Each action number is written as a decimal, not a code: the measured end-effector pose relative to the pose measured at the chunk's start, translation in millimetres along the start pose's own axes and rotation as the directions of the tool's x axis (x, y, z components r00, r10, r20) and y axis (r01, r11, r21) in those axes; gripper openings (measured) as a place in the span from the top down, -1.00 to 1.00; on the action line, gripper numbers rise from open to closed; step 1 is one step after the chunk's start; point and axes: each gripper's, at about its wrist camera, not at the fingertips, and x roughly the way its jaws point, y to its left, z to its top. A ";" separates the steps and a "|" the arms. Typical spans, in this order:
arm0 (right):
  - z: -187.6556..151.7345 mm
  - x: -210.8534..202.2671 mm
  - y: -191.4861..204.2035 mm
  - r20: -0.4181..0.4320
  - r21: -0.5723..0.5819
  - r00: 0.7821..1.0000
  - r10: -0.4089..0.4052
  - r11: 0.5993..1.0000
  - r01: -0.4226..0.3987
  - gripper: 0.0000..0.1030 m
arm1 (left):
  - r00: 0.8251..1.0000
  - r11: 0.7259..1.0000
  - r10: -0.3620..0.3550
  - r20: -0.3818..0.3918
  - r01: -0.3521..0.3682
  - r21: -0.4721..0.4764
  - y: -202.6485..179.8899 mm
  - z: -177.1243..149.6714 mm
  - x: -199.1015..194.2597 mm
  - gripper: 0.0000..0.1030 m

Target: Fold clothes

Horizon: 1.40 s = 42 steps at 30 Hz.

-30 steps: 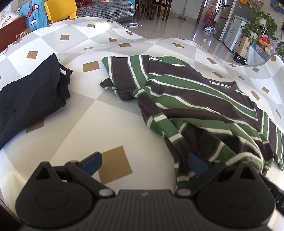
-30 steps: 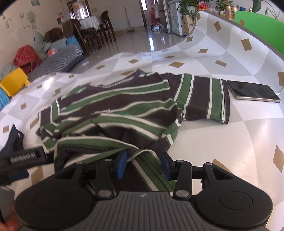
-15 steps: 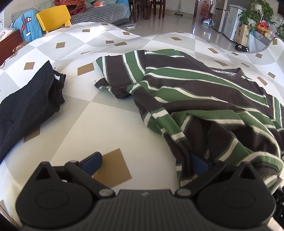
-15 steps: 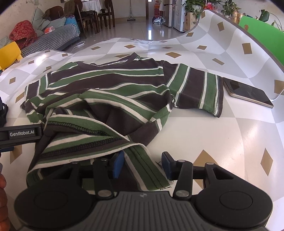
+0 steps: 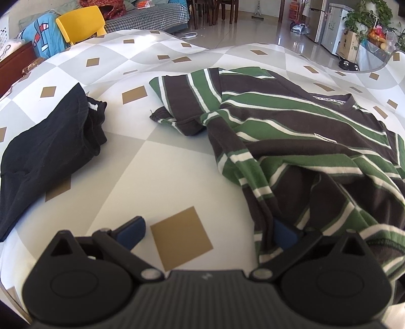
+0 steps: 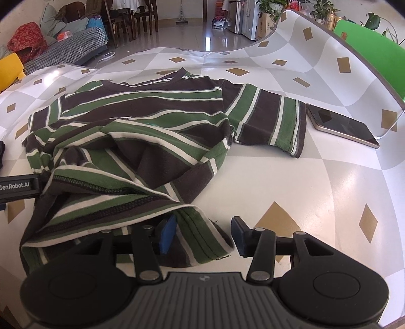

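Note:
A brown, green and white striped T-shirt lies crumpled on the checked tablecloth, its lower half bunched toward me. My left gripper is open wide. Its left pad sits over bare cloth, and its right pad is tucked under the shirt's side edge. In the right wrist view the T-shirt spreads ahead with one sleeve flat to the right. My right gripper stands open, with the hem corner lying loose between its pads. The left gripper's body shows at the left edge.
A black garment lies folded at the left of the table. A phone rests right of the sleeve. A yellow chair stands beyond the far edge and a green chair behind the raised tablecloth on the right.
The shirt's bunched hem has sunk lower and flatter in front of the right gripper, whose pads stand slightly wider apart. Both views have tipped a little. The left gripper stays open.

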 end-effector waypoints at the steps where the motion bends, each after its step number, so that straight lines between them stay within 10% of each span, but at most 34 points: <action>1: -0.4 -0.4 -1.6 -0.004 0.004 1.000 0.000 1.000 0.000 0.12 | 1.000 1.000 0.011 -0.004 -0.011 -0.003 2.5 0.0 0.1 -1.00; 26: -3.7 -13.0 -33.1 -0.149 0.058 0.987 -0.064 0.996 0.074 0.07 | 0.962 0.962 0.269 -0.053 -0.270 -0.032 59.9 2.7 -10.4 -1.00; 36: 7.5 -28.7 -50.8 -0.077 0.121 0.993 -0.084 0.988 0.093 0.07 | 0.908 0.908 0.418 0.008 -0.418 0.002 54.8 9.3 -8.3 -1.00; 42: 11.7 -26.0 -54.9 -0.028 0.225 0.998 0.057 0.973 -0.049 0.07 | 0.966 0.964 0.257 0.039 -0.253 -0.078 49.5 12.7 -28.2 -1.00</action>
